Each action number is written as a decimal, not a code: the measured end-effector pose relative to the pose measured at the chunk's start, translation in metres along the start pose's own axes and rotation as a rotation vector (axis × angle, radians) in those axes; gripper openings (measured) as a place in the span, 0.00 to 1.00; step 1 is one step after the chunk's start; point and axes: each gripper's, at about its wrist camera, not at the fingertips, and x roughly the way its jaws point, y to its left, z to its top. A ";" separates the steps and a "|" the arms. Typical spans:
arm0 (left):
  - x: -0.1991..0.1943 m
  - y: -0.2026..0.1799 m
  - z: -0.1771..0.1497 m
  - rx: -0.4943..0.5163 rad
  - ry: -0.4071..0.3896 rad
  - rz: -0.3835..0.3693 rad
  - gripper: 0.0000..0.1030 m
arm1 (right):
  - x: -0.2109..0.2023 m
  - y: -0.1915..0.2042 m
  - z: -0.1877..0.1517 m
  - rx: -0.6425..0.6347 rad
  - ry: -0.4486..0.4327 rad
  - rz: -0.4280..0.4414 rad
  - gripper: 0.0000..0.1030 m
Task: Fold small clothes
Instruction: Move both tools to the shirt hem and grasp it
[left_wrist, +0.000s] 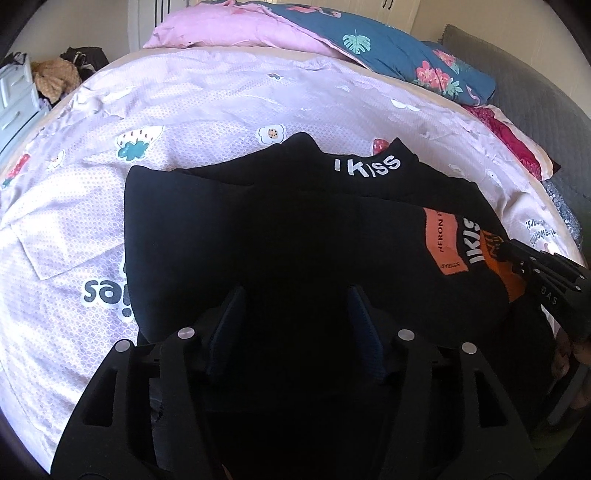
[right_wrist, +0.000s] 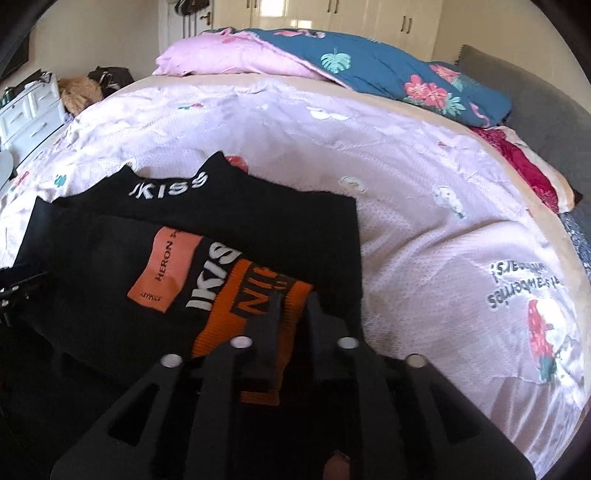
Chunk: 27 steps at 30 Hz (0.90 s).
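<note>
A home bedroom: a bed (right_wrist: 424, 192) under a pink strawberry-print sheet fills the frame, a folded floral duvet (right_wrist: 369, 66) at its top, white wardrobe doors (right_wrist: 332, 14) behind, a drawer chest (right_wrist: 29, 110) upper left.

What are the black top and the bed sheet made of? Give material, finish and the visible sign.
Black top: likely a matte knit, judging by the ribbed orange cuff held in the right tongs.
Bed sheet: thin woven cloth, perhaps cotton or polyester, with a slight sheen, fine wrinkles and printed strawberries.
</note>
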 end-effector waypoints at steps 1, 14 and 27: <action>-0.001 0.000 0.000 -0.004 0.001 -0.006 0.52 | -0.003 0.000 0.000 0.001 -0.011 0.007 0.23; -0.012 -0.003 0.000 0.005 -0.007 -0.002 0.65 | -0.028 0.049 0.001 -0.115 -0.045 0.161 0.51; -0.002 -0.004 -0.003 0.017 0.022 0.019 0.65 | 0.004 0.049 -0.011 -0.105 0.088 0.143 0.53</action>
